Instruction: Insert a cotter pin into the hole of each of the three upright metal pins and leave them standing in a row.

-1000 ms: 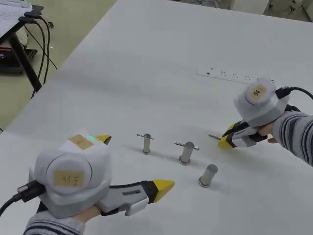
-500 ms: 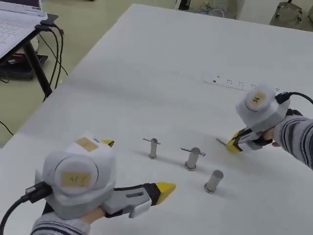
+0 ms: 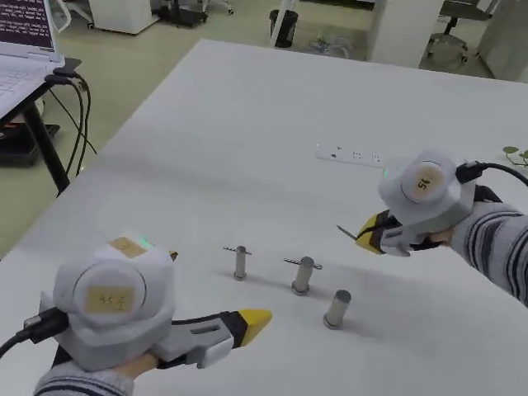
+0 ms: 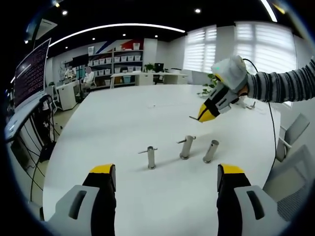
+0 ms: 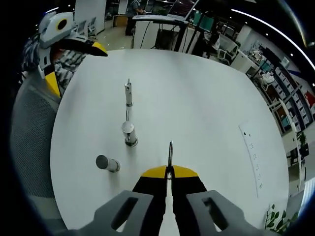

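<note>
Three upright metal pins stand in a row on the white table. The left pin [image 3: 240, 261] and the middle pin [image 3: 303, 275] each carry a cotter pin through the top. The right pin [image 3: 337, 308] is bare. My right gripper [image 3: 369, 233] hovers above and to the right of the row, shut on a thin cotter pin [image 3: 347, 233] that sticks out from its yellow tips, also clear in the right gripper view [image 5: 170, 151]. My left gripper [image 3: 216, 285] sits low at the near left, open and holding nothing, its jaws wide apart [image 4: 165, 178] facing the pins.
A white power strip [image 3: 352, 155] lies on the table behind the right gripper. A laptop on a stand [image 3: 25, 33] with hanging cables is off the table's left edge. A small plant [image 3: 516, 154] shows at the far right.
The right gripper has lifted off the table with the cotter pin held in its tips. The head camera has tilted up, shifting the whole scene. The left gripper stays put.
</note>
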Tool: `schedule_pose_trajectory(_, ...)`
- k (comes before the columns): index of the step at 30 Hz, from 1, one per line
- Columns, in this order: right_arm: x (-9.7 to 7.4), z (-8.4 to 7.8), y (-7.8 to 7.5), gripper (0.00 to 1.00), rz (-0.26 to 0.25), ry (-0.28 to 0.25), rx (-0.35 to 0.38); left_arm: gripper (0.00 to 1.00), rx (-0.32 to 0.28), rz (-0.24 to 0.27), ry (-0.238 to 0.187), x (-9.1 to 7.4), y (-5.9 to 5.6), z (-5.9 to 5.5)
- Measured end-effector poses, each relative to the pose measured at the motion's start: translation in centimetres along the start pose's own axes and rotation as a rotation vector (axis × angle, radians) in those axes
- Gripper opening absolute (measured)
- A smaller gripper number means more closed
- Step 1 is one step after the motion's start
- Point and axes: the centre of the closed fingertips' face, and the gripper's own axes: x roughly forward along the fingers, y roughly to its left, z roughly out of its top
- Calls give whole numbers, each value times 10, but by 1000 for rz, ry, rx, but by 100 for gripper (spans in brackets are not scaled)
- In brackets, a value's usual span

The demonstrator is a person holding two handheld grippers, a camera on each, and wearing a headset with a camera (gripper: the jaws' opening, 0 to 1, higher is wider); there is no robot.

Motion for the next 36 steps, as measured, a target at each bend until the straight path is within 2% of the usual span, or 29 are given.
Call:
schedule_pose_trajectory(4, -11, 7, 17, 0, 12, -20, 2, 79, 11, -27, -8, -1, -7, 6)
schedule_pose_trajectory(8, -17, 11, 28, 0, 17, -36, -6, 76, 19, -50, -7, -1, -15, 9)
schedule_pose_trajectory(11, -21, 17, 39, 0, 21, -65, -26, 73, 26, -71, -13, -2, -22, 13)
schedule_pose_trajectory(14, -26, 24, 52, 0, 23, -93, -75, 70, 9, -96, -23, -2, -28, 16)
schedule_pose_trajectory(22, -29, 38, 75, 0, 15, -154, -118, 59, -15, -146, -46, -3, -42, 27)
schedule_pose_trajectory(29, -32, 49, 93, 0, 18, -200, -202, 50, -29, -193, -41, -1, -55, 27)
schedule_pose_trajectory(33, -32, 54, 102, 0, 21, -217, -246, 41, -56, -217, -40, -1, -61, 27)
schedule_pose_trajectory(36, -33, 58, 110, 0, 25, -231, -273, 37, -78, -229, -44, 0, -65, 27)
